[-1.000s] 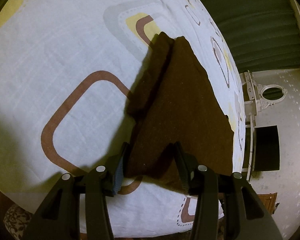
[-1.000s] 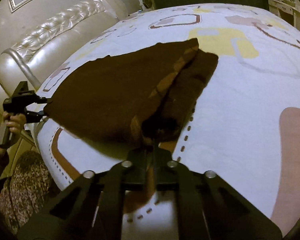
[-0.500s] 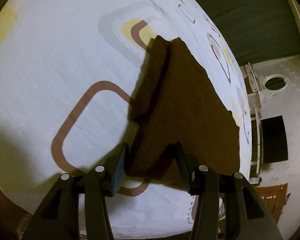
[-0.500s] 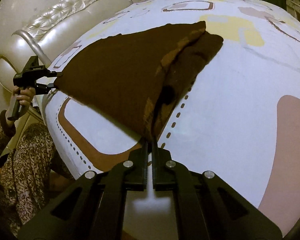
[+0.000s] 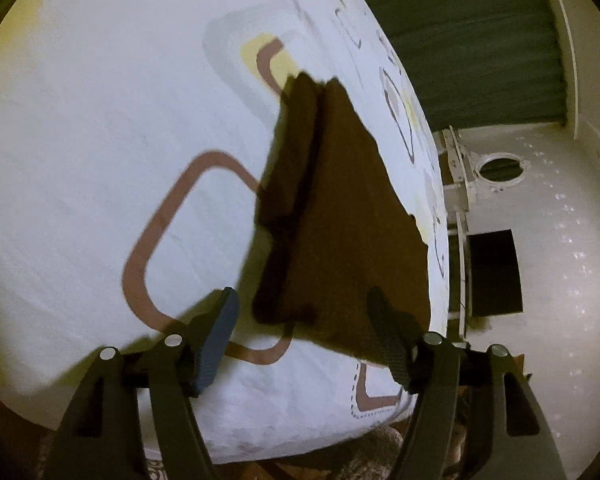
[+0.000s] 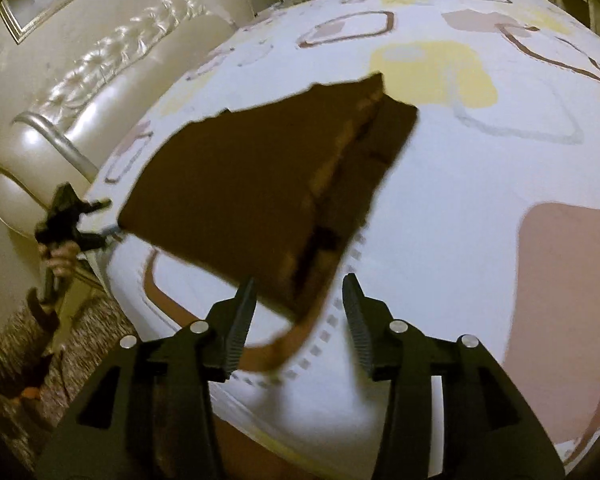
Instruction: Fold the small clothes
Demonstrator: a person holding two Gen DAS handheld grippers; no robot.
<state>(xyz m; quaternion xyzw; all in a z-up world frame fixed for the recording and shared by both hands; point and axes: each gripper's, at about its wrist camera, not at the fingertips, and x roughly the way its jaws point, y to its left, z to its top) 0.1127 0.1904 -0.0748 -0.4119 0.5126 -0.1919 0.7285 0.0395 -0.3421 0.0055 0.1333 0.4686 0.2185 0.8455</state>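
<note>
A dark brown folded cloth [image 5: 340, 208] lies on the white patterned bed sheet [image 5: 100, 160], near the bed's edge. It also shows in the right wrist view [image 6: 260, 184], folded with layered edges on its right side. My left gripper [image 5: 304, 340] is open, its fingers on either side of the cloth's near corner without closing on it. My right gripper [image 6: 300, 316] is open, just short of the cloth's near corner. The left gripper also appears in the right wrist view [image 6: 74, 220], held in a hand at the cloth's far left corner.
A padded cream headboard [image 6: 112, 80] runs along the bed's far left. A white cabinet with a dark opening [image 5: 496, 272] stands beyond the bed's right edge, under a green curtain [image 5: 468, 32]. The bed edge drops off close below both grippers.
My right gripper has opened and let go of the cloth's corner. My left gripper has widened and drawn back slightly. The cloth has settled onto the sheet.
</note>
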